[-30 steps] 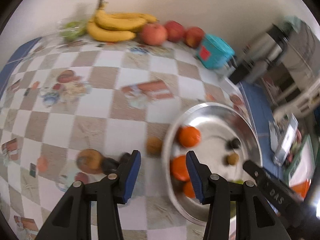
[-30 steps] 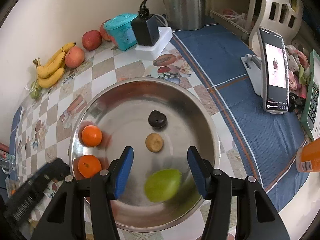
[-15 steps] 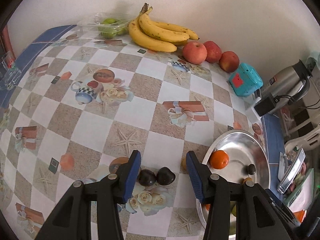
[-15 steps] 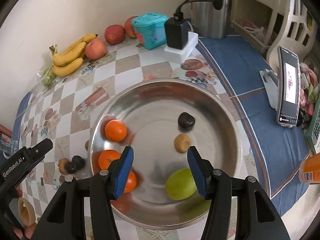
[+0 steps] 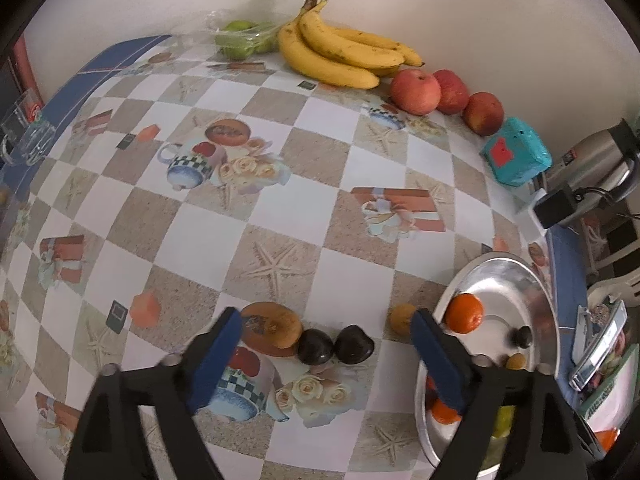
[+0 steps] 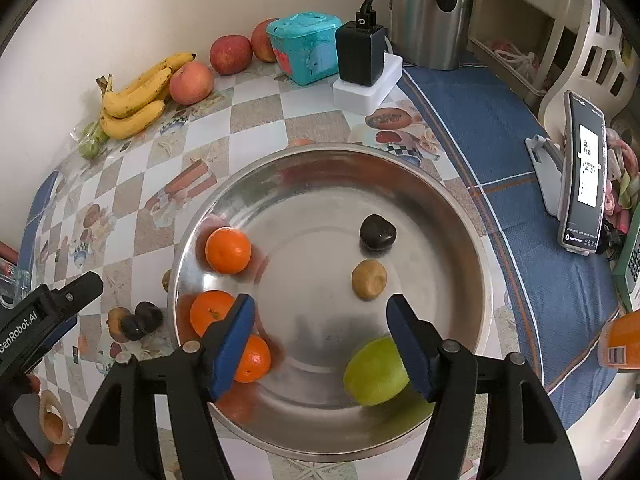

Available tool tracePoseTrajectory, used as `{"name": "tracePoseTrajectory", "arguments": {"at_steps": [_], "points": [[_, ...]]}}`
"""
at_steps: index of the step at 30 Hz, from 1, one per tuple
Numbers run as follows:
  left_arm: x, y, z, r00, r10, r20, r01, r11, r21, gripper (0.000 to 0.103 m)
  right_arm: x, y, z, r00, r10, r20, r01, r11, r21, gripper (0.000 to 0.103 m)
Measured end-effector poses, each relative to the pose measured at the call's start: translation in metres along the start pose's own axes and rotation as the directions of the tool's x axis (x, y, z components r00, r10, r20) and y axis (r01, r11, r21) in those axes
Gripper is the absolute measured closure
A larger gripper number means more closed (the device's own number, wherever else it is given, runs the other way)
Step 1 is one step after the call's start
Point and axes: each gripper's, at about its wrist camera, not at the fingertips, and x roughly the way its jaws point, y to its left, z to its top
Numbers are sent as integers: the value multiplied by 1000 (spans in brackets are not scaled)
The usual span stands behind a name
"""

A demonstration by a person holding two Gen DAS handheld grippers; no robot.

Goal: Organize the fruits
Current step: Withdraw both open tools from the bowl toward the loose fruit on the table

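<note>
On the checkered tablecloth [image 5: 280,216], left of the round steel bowl [image 5: 532,280], the left gripper [image 5: 324,344] had just spread wide over two dark chestnut-like fruits [image 5: 336,346], probably its next pick, while the right gripper [image 6: 320,336] hung spread and empty above that bowl.

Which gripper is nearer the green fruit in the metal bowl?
Right. The right gripper hangs over the bowl, one finger beside the green fruit. The left gripper is outside the bowl, over two dark fruits.

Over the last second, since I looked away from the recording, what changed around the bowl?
The left gripper swung from the steel bowl to the two dark fruits on the table; its jaws have just been opening, as have the right gripper's. Both are empty. The green fruit rolled right. The bananas stayed.
</note>
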Motion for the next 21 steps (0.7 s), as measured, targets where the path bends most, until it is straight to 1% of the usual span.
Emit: {"name": "tracePoseTrajectory", "arguments": {"at_steps": [1,3,4,5,7,15,21], "points": [[1,1,0,1000,6,-2,-6,1000,-6,6,1,0,0,1000,-1,-2,1,1000,-1,33],[3,4,0,1000,20,-7,-20,1000,-17,4,2,0,-1,1000,-5,-6,5,1000,-5,32],[4,6,-1,1000,29,-7,-29,999,-22,1,3,0,0,1000,-5,-6,5,1000,-6,30],[4,7,-1,999,41,-7,-41,999,-28,0,3,1,-1,1000,-5,-4,5,1000,-8,21],[5,10,-1,999,54,-5,-54,998,-36,0,3,1,0,1000,-5,5,5,1000,-11,10],[3,14,0,996,93,15,-92,995,-39,0,-3,5,0,999,3,53,-2,1000,-20,10],[1,16,1,996,84,16,-83,996,-41,0,-3,10,-1,997,25,70,-23,999,-26,10]]}}
